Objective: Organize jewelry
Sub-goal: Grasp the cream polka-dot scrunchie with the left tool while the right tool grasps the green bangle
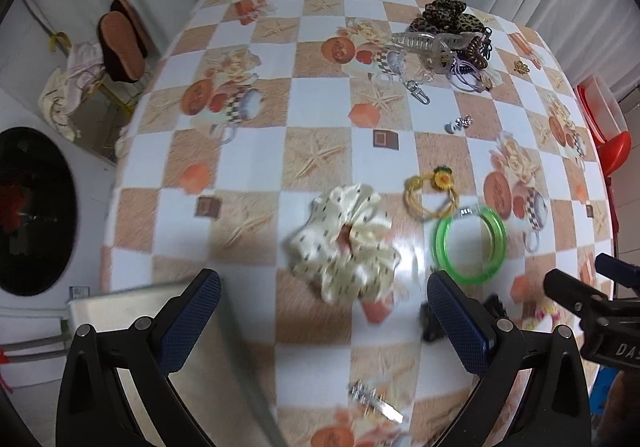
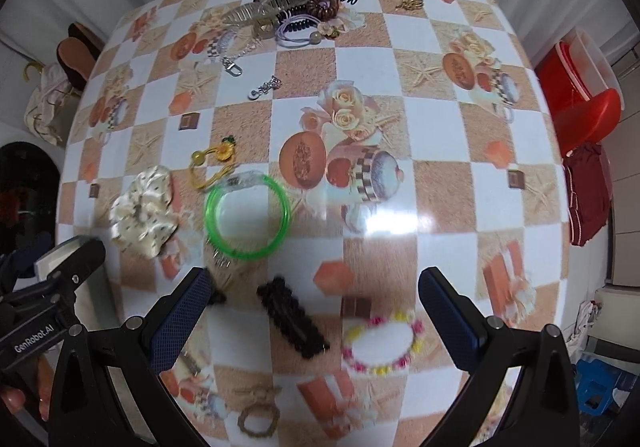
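Both my grippers are wide open and hold nothing. Left view: my left gripper [image 1: 324, 321] hangs over the table, with the cream scrunchie [image 1: 344, 243] just left of the green bangle [image 1: 470, 243]. Right view: my right gripper [image 2: 314, 321] hangs near the black hair clip [image 2: 294, 317], below the green bangle [image 2: 246, 215].

Left gripper [image 1: 324, 311] spread wide, nothing between the blue-padded fingers [image 1: 190, 321], angled down and forward. Right gripper [image 2: 316, 317] likewise spread wide and bare, tilted downward just beside the left. Fingertips of a hand [image 2: 12, 399] gripping the left handle.
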Available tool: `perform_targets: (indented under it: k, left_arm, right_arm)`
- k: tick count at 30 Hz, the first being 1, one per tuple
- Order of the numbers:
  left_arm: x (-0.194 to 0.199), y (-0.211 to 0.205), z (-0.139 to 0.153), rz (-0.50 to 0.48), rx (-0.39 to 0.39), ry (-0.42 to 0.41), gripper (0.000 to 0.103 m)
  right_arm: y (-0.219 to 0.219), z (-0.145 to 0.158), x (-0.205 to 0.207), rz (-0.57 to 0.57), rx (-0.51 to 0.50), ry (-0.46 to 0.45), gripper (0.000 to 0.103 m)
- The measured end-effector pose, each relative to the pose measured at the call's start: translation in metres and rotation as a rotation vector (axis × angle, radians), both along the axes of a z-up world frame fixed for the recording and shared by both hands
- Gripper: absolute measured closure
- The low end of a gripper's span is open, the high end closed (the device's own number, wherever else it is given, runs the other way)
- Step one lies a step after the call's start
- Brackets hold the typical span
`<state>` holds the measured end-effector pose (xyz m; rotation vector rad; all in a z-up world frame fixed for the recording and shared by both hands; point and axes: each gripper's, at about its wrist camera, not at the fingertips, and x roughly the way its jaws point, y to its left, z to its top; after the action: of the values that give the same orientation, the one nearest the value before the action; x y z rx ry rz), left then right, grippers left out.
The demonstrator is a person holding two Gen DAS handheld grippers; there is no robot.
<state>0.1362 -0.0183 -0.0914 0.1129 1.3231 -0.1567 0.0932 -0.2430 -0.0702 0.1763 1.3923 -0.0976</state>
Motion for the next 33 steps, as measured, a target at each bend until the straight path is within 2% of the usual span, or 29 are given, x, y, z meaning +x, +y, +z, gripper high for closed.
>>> perform_targets:
  k: [6, 8, 10, 13, 14, 18, 19, 20, 21, 23, 25, 33]
  left_arm:
    - [0.019, -0.017, -0.034, -0.032, 0.004, 0.023, 0.0]
    - [0.022, -0.019, -0.045, -0.027, 0.006, 0.038, 0.0]
    - [0.024, -0.021, -0.054, -0.026, 0.013, 0.051, 0.007]
    - [0.024, -0.023, -0.065, -0.024, 0.013, 0.07, 0.01]
    - [0.024, -0.024, -0.066, -0.026, 0.014, 0.072, 0.018]
    - [0.021, -0.029, -0.073, -0.041, 0.018, 0.076, 0.031]
    - [0.021, -0.031, -0.072, -0.05, 0.013, 0.071, 0.035]
    - [0.019, -0.032, -0.071, -0.056, 0.005, 0.07, 0.043]
    - [0.019, -0.034, -0.07, -0.066, 0.006, 0.064, 0.053]
    - [0.016, -0.038, -0.068, -0.076, -0.001, 0.06, 0.064]
    - [0.015, -0.04, -0.064, -0.073, -0.024, 0.06, 0.07]
    - [0.002, -0.038, -0.026, -0.051, -0.066, -0.005, 0.071]
  right_arm:
    - [-0.002, -0.037, 0.026, -0.004, 0.035, 0.04, 0.012]
    - [0.0, -0.047, 0.032, 0.005, 0.044, 0.048, 0.021]
    - [0.002, -0.055, 0.037, 0.017, 0.048, 0.055, 0.024]
    - [0.007, -0.065, 0.043, 0.034, 0.046, 0.066, 0.031]
    - [0.009, -0.068, 0.044, 0.039, 0.048, 0.071, 0.034]
    - [0.018, -0.069, 0.047, 0.071, 0.008, 0.053, 0.041]
    - [0.02, -0.069, 0.047, 0.079, -0.005, 0.048, 0.049]
    - [0.022, -0.068, 0.048, 0.086, -0.016, 0.045, 0.058]
    - [0.024, -0.068, 0.049, 0.089, -0.027, 0.044, 0.062]
    - [0.025, -0.068, 0.049, 0.089, -0.041, 0.04, 0.074]
    - [0.025, -0.068, 0.049, 0.084, -0.034, 0.037, 0.095]
    - [0.016, -0.053, 0.033, 0.075, 0.014, -0.007, 0.096]
